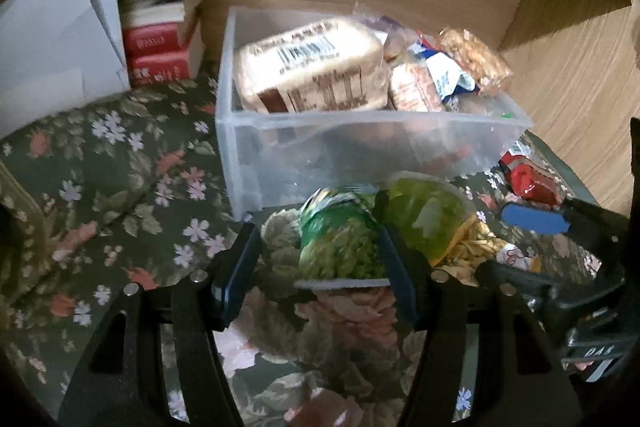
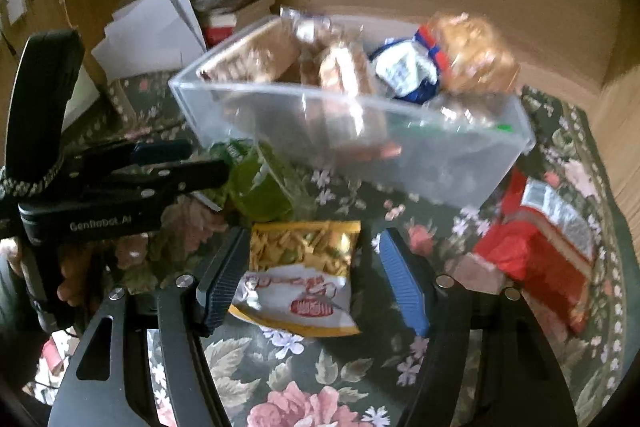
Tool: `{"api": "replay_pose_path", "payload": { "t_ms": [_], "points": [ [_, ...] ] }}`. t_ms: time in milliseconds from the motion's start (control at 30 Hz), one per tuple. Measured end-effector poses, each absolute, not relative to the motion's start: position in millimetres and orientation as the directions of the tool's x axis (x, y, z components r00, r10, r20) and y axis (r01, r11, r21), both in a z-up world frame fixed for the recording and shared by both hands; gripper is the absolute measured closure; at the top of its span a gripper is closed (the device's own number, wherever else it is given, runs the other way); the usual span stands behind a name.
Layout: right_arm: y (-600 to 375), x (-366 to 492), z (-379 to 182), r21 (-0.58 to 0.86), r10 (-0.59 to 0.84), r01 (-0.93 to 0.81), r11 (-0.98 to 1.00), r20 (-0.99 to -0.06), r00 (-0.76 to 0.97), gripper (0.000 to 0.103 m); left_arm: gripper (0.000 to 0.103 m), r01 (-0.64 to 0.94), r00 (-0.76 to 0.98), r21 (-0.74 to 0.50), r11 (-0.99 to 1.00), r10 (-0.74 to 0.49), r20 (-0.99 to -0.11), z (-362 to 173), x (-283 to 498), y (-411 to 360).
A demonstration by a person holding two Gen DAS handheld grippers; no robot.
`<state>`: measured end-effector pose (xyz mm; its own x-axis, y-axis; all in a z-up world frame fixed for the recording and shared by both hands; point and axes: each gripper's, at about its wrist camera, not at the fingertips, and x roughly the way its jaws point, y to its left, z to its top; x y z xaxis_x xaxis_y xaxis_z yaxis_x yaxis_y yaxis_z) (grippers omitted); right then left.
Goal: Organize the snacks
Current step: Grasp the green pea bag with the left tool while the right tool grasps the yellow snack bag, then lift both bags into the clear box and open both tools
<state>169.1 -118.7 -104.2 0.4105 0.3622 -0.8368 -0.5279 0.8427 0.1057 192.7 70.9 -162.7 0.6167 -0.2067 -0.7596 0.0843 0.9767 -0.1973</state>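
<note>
Snack bags are what I am sorting on this flowered cloth [image 2: 320, 379], and each one is light, crinkly and slick. My left gripper [image 1: 320, 267] stands with its jaws apart around the green pea packet [image 1: 340, 243]; the right pad looks to be against it, the left pad is clear, so I judge it not yet pinched. My right gripper [image 2: 316, 279] is wide open astride the yellow snack bag [image 2: 300, 275], touching neither side. Both bags lie just near of the clear bin [image 2: 400, 147], already heaped with bread and wrapped snacks. I would take each by its flat sealed edge, gently, since the contents crush and the film slides.
</note>
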Motion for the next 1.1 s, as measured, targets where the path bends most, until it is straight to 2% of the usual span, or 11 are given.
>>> {"api": "replay_pose_path", "payload": {
  "t_ms": [167,233,300,333,400,500,767,1100],
  "points": [
    [-120.2,169.1,-117.1,0.134,0.37,-0.518,0.845,-0.846,0.383,0.038,0.043,0.087,0.606,-0.197,0.977,-0.209,-0.768,-169.4,196.5,65.5],
    [-117.0,166.3,-117.8,0.109,0.359,-0.529,0.842,-0.845,0.397,0.038,0.051,0.097,0.605,-0.203,0.974,-0.219,-0.765,-170.2,198.6,63.7],
    [-113.2,162.5,-119.4,0.071,0.337,-0.536,0.841,-0.844,0.417,0.04,0.067,0.125,0.6,-0.215,0.969,-0.246,-0.761,-172.9,199.7,59.4],
    [-111.1,160.5,-120.2,0.049,0.325,-0.54,0.84,-0.843,0.428,0.044,0.067,0.132,0.603,-0.209,0.969,-0.245,-0.759,-173.6,199.1,57.9],
    [-109.2,158.2,-120.6,0.022,0.31,-0.545,0.838,-0.841,0.443,0.062,0.069,0.132,0.613,-0.187,0.973,-0.228,-0.756,-173.5,198.2,53.5],
    [-113.9,160.8,-118.9,0.051,0.332,-0.54,0.84,-0.836,0.437,0.068,0.073,0.129,0.624,-0.182,0.975,-0.222,-0.749,-171.7,196.2,51.2],
    [-129.5,161.2,-104.8,0.079,0.354,-0.517,0.852,-0.815,0.459,0.078,0.079,0.097,0.654,-0.196,0.976,-0.211,-0.726,-152.6,181.3,64.1],
    [-132.4,165.5,-69.3,0.06,0.371,-0.503,0.862,-0.751,0.546,0.078,0.079,0.088,0.753,-0.167,0.982,-0.175,-0.634,-96.9,157.2,77.4]
  ]
}}
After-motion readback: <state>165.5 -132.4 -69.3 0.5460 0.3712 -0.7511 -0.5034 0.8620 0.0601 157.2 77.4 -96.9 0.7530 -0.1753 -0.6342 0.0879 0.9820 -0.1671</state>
